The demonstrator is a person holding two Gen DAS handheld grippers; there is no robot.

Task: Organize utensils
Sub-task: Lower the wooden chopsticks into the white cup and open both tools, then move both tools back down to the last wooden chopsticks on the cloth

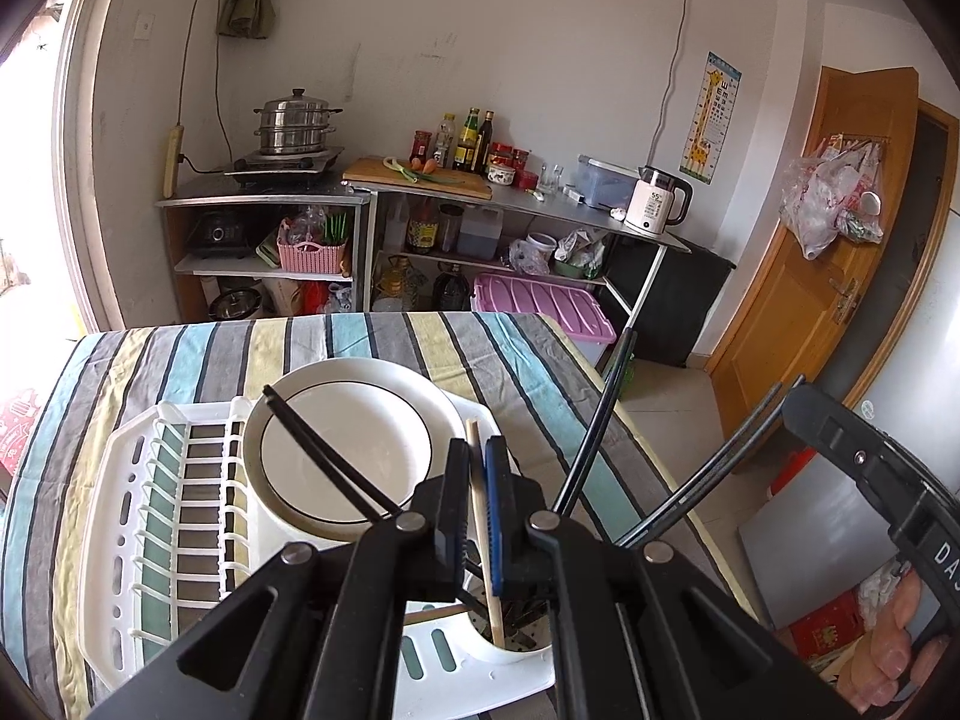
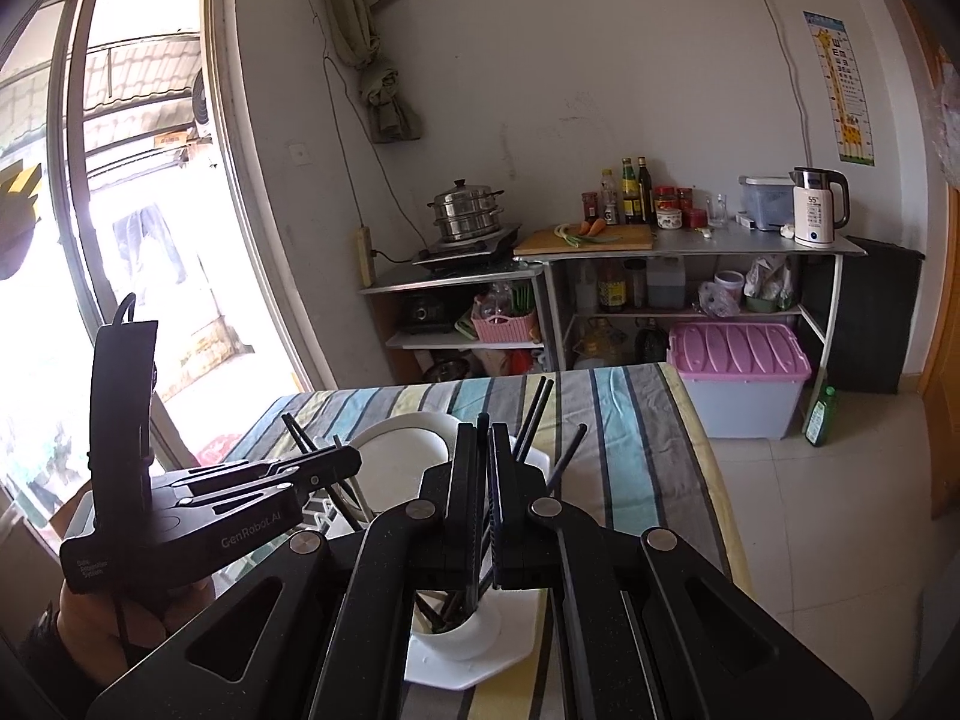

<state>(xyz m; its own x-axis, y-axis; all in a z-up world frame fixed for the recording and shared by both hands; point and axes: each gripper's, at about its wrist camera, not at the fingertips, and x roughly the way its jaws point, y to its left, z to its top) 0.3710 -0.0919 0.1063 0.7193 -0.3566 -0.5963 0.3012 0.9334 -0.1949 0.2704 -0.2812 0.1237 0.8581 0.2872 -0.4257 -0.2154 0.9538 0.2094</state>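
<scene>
A desk [image 1: 372, 342] covered in a striped cloth stands in a kitchen with metal shelving, a steamer pot [image 1: 295, 123] and a white kettle [image 1: 657, 199] along the far wall. On the desk sits a white dish rack [image 1: 138, 516] holding a white plate [image 1: 348, 456]. At the rack's near corner, a round utensil cup [image 2: 459, 630] holds black chopsticks [image 1: 594, 438] that fan outward. The left hand-held gripper [image 1: 478, 468] pinches a wooden chopstick [image 1: 485, 534] whose lower end stands in the cup. The right hand-held gripper [image 2: 485, 480] is pressed onto a black chopstick [image 2: 482, 420] over the same cup. Gripper bodies hide most of the cup. Only the right wrist view shows the bright window [image 2: 138, 192].
</scene>
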